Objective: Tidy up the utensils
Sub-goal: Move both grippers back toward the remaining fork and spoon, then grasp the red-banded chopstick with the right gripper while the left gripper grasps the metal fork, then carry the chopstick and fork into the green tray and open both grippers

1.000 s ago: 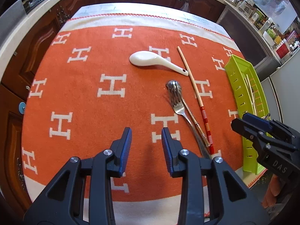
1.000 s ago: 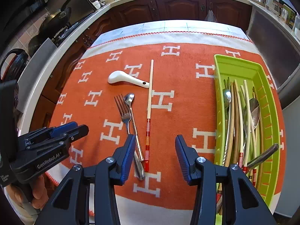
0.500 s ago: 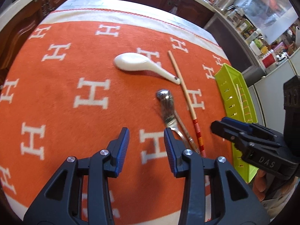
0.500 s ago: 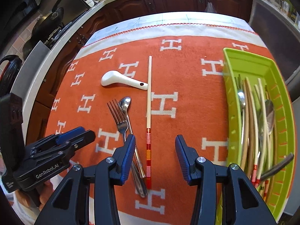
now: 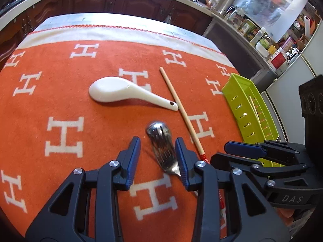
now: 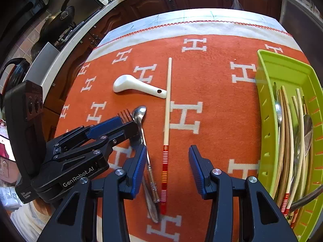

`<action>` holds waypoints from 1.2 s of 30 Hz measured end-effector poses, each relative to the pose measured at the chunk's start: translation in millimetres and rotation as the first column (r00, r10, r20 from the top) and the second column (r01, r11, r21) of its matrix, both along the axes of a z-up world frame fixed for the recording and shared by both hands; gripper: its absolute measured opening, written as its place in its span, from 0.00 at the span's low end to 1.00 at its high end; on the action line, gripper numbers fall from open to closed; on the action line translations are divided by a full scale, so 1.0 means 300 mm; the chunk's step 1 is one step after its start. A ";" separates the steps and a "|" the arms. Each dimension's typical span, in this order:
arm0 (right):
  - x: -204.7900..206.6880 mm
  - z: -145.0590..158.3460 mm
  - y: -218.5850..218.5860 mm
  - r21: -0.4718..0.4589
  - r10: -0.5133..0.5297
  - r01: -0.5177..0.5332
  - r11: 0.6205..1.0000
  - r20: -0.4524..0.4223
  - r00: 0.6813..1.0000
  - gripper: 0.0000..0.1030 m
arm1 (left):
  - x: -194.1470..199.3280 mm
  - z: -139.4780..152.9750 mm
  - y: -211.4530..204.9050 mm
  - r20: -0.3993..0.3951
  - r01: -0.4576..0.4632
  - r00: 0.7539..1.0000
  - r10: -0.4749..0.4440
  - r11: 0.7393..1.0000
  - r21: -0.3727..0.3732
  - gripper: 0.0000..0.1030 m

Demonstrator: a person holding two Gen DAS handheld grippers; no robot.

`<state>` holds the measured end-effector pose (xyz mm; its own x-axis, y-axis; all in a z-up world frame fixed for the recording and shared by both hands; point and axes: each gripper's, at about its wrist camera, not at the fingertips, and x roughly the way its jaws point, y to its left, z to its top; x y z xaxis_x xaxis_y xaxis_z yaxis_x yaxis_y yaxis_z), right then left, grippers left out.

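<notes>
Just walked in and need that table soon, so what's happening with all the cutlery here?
A person is sorting utensils with a gripper in each hand. The left gripper is closing around the metal fork, which lies on a metal spoon, not yet pinched. The right gripper hovers open over a red-banded chopstick. A white ceramic spoon also lies on the orange cloth. The green tray already holds other utensils.

An orange cloth (image 6: 212,92) patterned with white H's covers the table. On it lie a white spoon (image 6: 133,85), a chopstick (image 6: 167,109), a fork (image 5: 164,151) overlapping a metal spoon (image 6: 141,119), and a green tray (image 6: 264,109).
</notes>
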<state>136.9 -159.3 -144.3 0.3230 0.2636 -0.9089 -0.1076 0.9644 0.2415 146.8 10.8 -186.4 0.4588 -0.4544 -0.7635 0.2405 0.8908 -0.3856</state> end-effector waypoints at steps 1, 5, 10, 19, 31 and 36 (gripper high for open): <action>0.004 -0.004 0.000 -0.001 -0.001 0.001 1.000 -0.001 1.000 0.43 | -0.002 -0.003 -0.004 0.010 0.004 1.000 -0.004 1.000 0.000 0.24; 0.021 -0.021 0.004 -0.022 0.001 0.000 1.000 0.003 1.000 0.42 | -0.006 -0.016 -0.022 0.032 0.018 0.999 -0.018 1.000 -0.004 0.11; 0.046 -0.046 0.033 -0.072 0.032 -0.031 0.997 0.010 0.999 0.37 | -0.017 -0.021 -0.030 0.023 0.011 1.000 -0.010 1.000 -0.027 0.02; 0.046 -0.077 0.123 -0.264 0.108 -0.073 0.962 0.119 0.987 0.17 | -0.041 -0.002 0.042 -0.010 -0.041 0.999 0.040 0.998 -0.057 0.00; -0.024 0.024 -0.064 0.011 -0.057 0.056 0.998 0.084 0.995 0.05 | -0.140 0.188 0.058 0.036 -0.001 0.999 0.003 0.998 -0.069 0.00; -0.131 0.114 -0.121 0.052 -0.073 0.067 0.996 0.117 0.991 0.05 | -0.193 0.292 0.005 0.074 0.052 0.996 -0.049 0.998 -0.032 0.00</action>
<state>97.5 -195.5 -110.2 0.4466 0.2785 -0.8503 -0.0709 0.9583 0.2767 88.9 12.3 -98.7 0.4889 -0.5032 -0.7126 0.3137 0.8636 -0.3946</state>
